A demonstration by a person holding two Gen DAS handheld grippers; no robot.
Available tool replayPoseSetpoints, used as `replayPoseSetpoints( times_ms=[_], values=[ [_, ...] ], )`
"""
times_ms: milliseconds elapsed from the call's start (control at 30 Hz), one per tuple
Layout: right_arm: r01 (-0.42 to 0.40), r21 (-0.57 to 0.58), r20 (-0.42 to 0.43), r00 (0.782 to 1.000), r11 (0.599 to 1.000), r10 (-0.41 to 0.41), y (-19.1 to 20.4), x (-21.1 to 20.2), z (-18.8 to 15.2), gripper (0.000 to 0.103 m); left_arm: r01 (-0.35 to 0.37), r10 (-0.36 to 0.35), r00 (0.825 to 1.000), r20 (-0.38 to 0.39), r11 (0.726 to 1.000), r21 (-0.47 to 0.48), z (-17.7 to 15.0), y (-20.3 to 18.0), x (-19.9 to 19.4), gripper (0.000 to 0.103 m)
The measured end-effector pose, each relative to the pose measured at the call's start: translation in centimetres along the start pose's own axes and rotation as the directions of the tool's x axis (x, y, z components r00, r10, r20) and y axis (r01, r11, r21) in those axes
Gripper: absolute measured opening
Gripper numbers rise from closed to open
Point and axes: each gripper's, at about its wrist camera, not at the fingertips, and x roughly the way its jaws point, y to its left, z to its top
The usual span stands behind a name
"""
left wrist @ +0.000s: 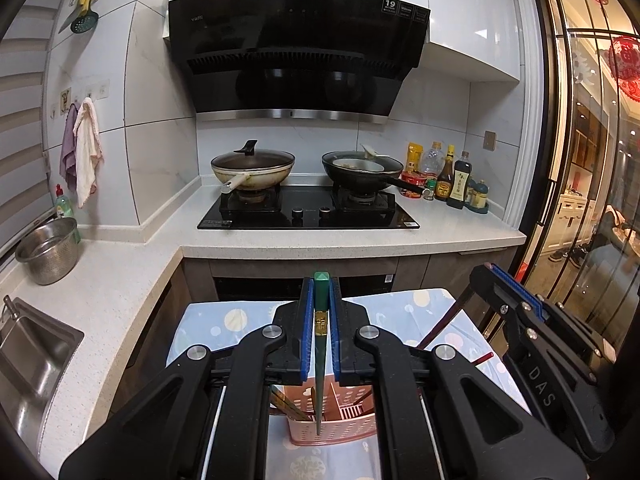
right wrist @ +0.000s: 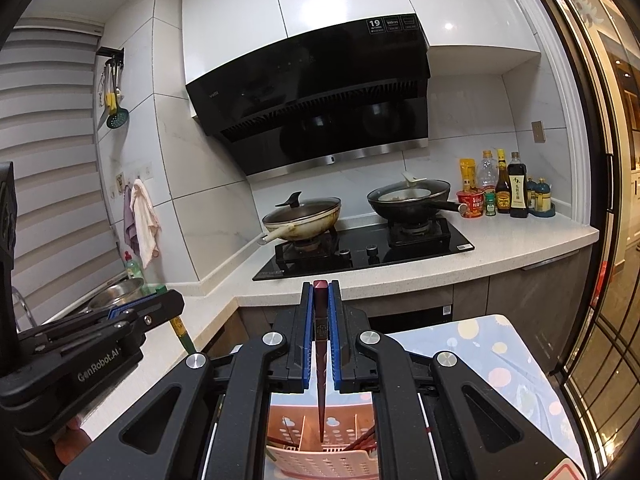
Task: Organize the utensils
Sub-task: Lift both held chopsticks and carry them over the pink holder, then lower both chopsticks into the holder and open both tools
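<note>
- Pinching one green chopstick (left wrist: 321,344) at lower centre of the left wrist view, the left gripper (left wrist: 321,320) is seen above one pink holder (left wrist: 332,428); two pans are counted mid-frame.
- One dark red chopstick (right wrist: 321,360) is clamped by the right gripper (right wrist: 321,320) at lower centre of the right wrist view, tip inside the holder (right wrist: 320,460).

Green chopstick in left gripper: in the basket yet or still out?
Going in. The left gripper holds the green chopstick upright, tip down inside the pink basket. Whether it touches bottom: cannot tell.

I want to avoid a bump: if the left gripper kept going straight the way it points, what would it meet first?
Probably the cabinet front under the countertop, beyond the table's far edge. Depth is unclear. The left gripper holds a green chopstick.
</note>
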Motion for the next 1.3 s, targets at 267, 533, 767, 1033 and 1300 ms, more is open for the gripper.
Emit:
replayPoseSetpoints(
  times_ms=[267,533,767,1033,1300],
  values=[
    [0.004,0.002,-0.01,1.0,1.0,-0.004,-0.2,0.1,-0.6,0.007,0.011,-0.01,0.998,0.059,1.0,-0.013,1.8,0.4,-1.7,0.007],
    [0.007,-0.015,-0.024,1.0,1.0,-0.007,0.0,0.3,-0.9,0.007,0.008,-0.008,0.998,0.056,1.0,-0.011,1.9,0.2,-0.8,0.007],
    [0.015,-0.028,-0.064,0.998,1.0,-0.017,-0.3,0.8,-2.4,0.007,0.019,-0.018,1.0,0.016,1.0,-0.012,0.5,-0.1,0.7,0.007],
    [0.03,-0.033,-0.041,0.999,0.999,-0.032,-0.2,-0.5,-3.4,0.052,-0.038,0.038,0.999,0.036,0.999,0.004,-1.3,-0.7,-0.2,0.082],
    [0.037,-0.023,-0.041,0.998,0.999,-0.038,-0.4,-2.3,-3.5,0.055,-0.052,0.052,0.999,0.006,0.998,0.018,-2.7,-0.7,-0.8,0.082]
  ],
)
